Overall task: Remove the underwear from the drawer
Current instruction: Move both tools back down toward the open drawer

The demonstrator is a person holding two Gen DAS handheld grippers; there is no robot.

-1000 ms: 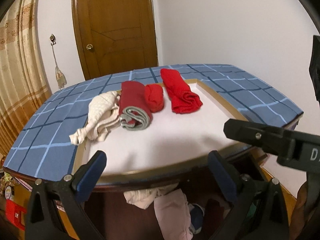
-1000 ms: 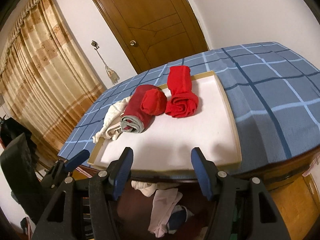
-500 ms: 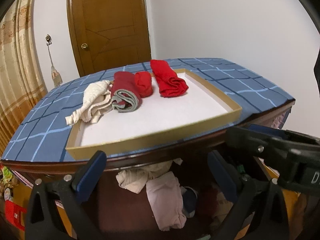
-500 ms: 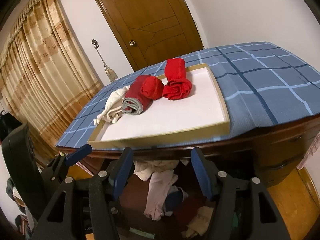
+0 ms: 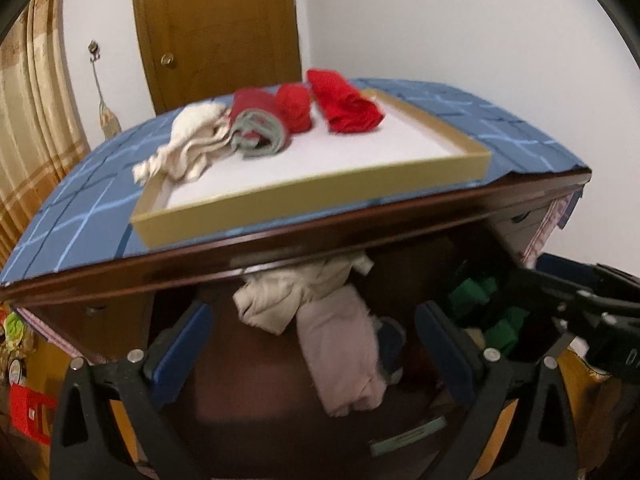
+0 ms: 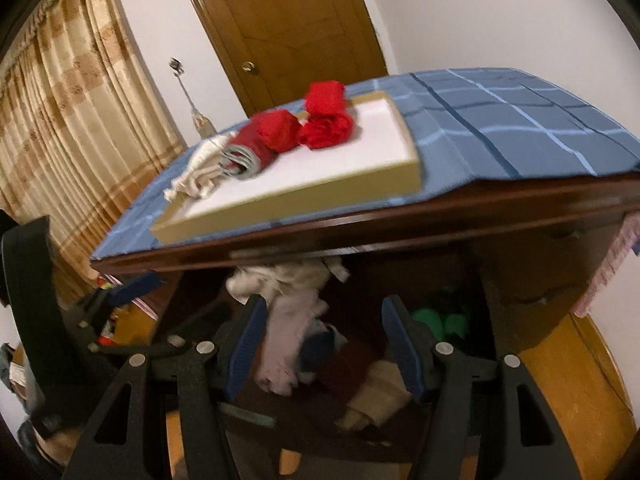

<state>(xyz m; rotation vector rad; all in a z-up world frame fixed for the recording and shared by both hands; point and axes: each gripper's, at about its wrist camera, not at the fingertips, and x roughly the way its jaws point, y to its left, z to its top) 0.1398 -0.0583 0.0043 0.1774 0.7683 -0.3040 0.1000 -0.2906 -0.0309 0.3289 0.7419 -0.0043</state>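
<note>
Left wrist view: the left gripper [image 5: 316, 344] is levelled at the open drawer [image 5: 280, 400] beneath the desk [image 5: 280, 248], its jaws spread wide and holding nothing, blue pads either side of the drawer contents. Between them lies the underwear: a pale pink piece [image 5: 344, 356] with a cream piece [image 5: 288, 292] bunched behind it, just under the desk edge. Green cloth [image 5: 488, 312] sits to the right in the drawer. The right gripper's dark body crosses the lower right corner. On the blue checked cloth [image 5: 80, 216] stands a shallow tray [image 5: 312, 196] bearing three red rolls [image 5: 344, 104] and a cream garment [image 5: 188, 140] draped over its left rim. Right wrist view: the right gripper [image 6: 324, 344] also points into the drawer [image 6: 360, 360], jaws apart and empty. The pink underwear [image 6: 284, 344] lies just inside the left pad; dark red and beige pieces [image 6: 360, 376] lie between the pads. The frame is motion-blurred. The left gripper [image 6: 120, 292] shows at far left.
</note>
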